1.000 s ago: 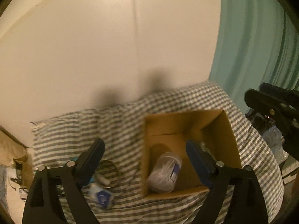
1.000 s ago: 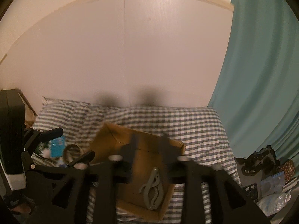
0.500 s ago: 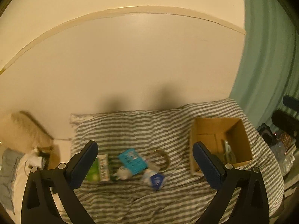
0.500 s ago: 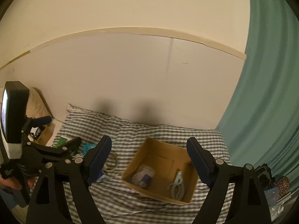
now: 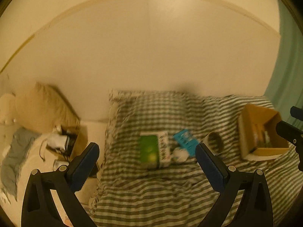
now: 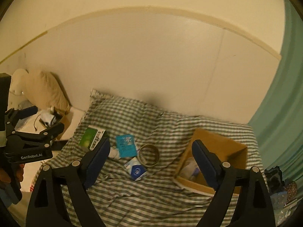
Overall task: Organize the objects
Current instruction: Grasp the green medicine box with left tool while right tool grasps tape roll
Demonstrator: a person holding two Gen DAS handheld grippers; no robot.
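Hovering high with jaws apart and empty, both the left gripper [image 5: 146, 154] and right gripper [image 6: 151, 149] are held over the bed [image 6: 144, 198], where the green box [image 6: 90, 136] at ten o'clock of the cardboard box [image 6: 217, 147] is judged next for pickup.

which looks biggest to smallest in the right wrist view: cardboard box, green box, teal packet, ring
1. cardboard box
2. green box
3. teal packet and ring: look about alike, not ranked.
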